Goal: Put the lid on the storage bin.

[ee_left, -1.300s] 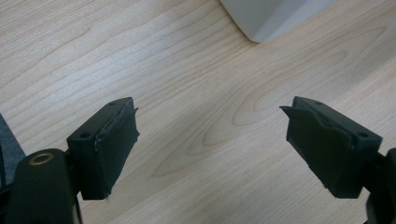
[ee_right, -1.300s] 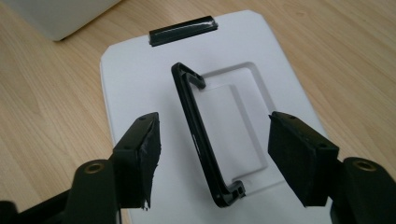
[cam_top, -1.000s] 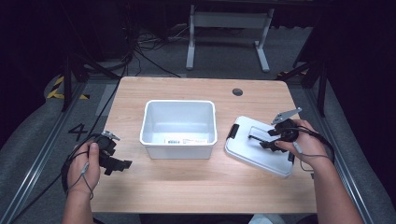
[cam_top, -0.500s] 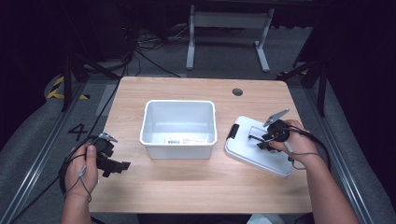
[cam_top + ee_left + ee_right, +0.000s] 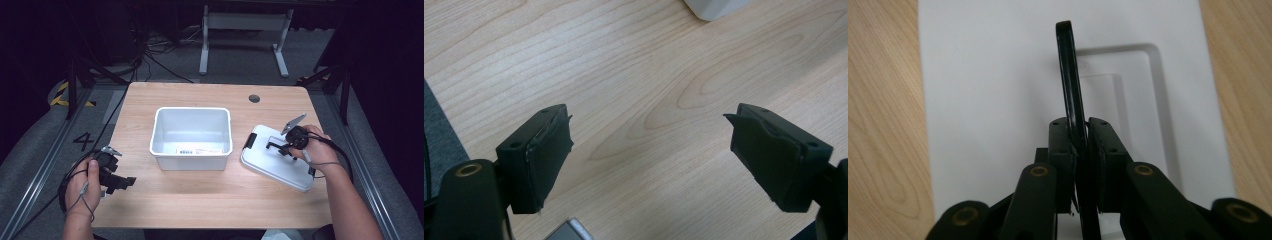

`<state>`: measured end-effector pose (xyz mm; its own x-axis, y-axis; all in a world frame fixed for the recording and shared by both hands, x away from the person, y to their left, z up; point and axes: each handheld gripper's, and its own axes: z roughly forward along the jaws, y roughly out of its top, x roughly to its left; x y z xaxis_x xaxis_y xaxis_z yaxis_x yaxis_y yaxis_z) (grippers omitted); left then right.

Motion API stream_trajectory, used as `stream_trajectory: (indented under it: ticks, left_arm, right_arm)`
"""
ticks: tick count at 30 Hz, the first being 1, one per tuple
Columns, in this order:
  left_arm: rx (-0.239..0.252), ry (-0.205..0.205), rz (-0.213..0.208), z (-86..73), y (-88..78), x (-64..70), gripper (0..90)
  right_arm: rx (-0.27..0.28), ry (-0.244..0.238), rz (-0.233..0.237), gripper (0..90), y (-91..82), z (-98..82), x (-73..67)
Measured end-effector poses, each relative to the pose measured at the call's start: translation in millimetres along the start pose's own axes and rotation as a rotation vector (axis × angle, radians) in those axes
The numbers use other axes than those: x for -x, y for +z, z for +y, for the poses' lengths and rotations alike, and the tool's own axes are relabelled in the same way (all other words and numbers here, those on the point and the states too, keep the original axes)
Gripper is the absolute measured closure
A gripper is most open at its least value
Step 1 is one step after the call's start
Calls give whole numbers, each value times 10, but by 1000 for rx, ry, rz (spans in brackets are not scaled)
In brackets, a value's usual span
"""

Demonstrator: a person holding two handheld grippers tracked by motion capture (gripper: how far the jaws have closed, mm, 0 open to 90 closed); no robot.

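Observation:
A white plastic bin [image 5: 191,111] stands in the middle of the wooden table [image 5: 200,205]. Its white lid [image 5: 272,167] lies flat to the right, a black latch [image 5: 248,140] at its near-left end. The lid's thin black handle [image 5: 1070,75] stands up on edge from its recess. My right gripper [image 5: 1078,125] has just been closing and is now shut on this handle, its pads pressing both faces. Above the lid's centre, the same gripper [image 5: 278,146] points left. My left gripper [image 5: 122,182] rests near the front left, open [image 5: 651,135] over bare wood.
A dark round cable hole [image 5: 254,98] sits near the table's back edge. Behind the table stands a grey metal frame [image 5: 245,22] with cables on the floor. A corner of the bin [image 5: 716,7] shows beyond the left gripper's jaws.
The right gripper's jaws closed onto the lid's handle; the hand barely shifted. The left hand and gripper stayed put.

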<state>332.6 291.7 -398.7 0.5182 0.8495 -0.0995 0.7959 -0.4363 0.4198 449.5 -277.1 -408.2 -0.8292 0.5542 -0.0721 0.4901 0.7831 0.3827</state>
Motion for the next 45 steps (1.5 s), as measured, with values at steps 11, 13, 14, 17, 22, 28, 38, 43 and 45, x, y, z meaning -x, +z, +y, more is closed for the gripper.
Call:
stream_trajectory:
  ticks: [11,13,14,17,22,28,38,43,45]
  left_arm:
    - [0,3,-2,9,-1,1,169]
    - [0,5,-6,13,-2,3,169]
    - [0,5,-7,14,-3,3,169]
    - [4,5,-7,14,-3,1,169]
    - [7,2,-14,9,-20,2,169]
    - [4,14,-14,33,-4,28,169]
    - [5,10,-16,33,-7,2,169]
    - [6,7,-19,43,10,1,170]
    - [3,6,-22,47,13,3,170]
  right_arm:
    - [22,-57,-4,848,-63,10,1]
    - [37,-62,-1,848,-111,5,-1]
    - [46,-62,4,848,-136,2,-5]
    - [72,-66,27,848,-215,4,-14]
    - [100,-86,40,848,-343,56,-37]
    - [91,-99,48,848,-529,76,-3]
    - [88,-118,27,849,-854,137,68]
    - [108,-116,17,849,-986,196,84]
    - [110,-120,12,848,-1025,221,86]
